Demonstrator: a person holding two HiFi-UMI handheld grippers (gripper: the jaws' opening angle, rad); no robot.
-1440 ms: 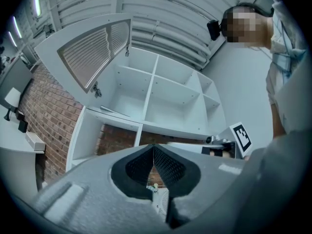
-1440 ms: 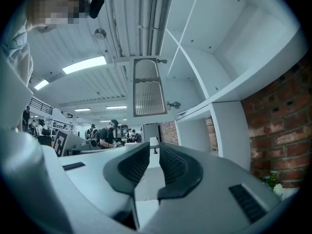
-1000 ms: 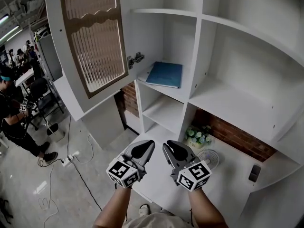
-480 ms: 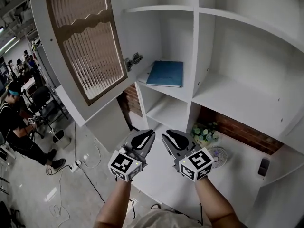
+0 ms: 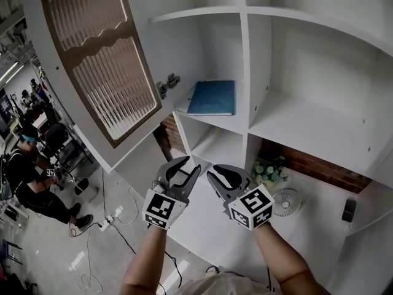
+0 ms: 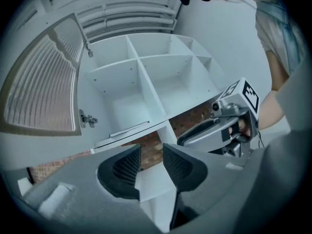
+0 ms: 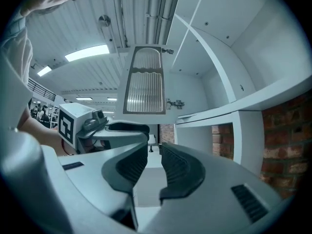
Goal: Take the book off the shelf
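Note:
A blue book (image 5: 212, 98) lies flat in the lower left compartment of the white shelf unit (image 5: 247, 72). In the left gripper view only its thin edge (image 6: 129, 129) shows. Both grippers hover side by side below the shelf, well short of the book. My left gripper (image 5: 191, 165) (image 6: 152, 152) is opening its jaws, and nothing is between them. My right gripper (image 5: 212, 176) (image 7: 153, 152) stands just to its right, with a narrow empty gap between its pads.
An open cabinet door (image 5: 101, 60) with a ribbed panel hangs left of the book's compartment. On the white desk (image 5: 202, 226) below stand a flower pot (image 5: 265, 169) and a small fan (image 5: 287, 201). A person (image 5: 31, 177) stands on the floor at the far left.
The left gripper's jaws have parted from shut to a clear gap. Both grippers have risen slightly towards the shelf, and the head view has swung a little to the right.

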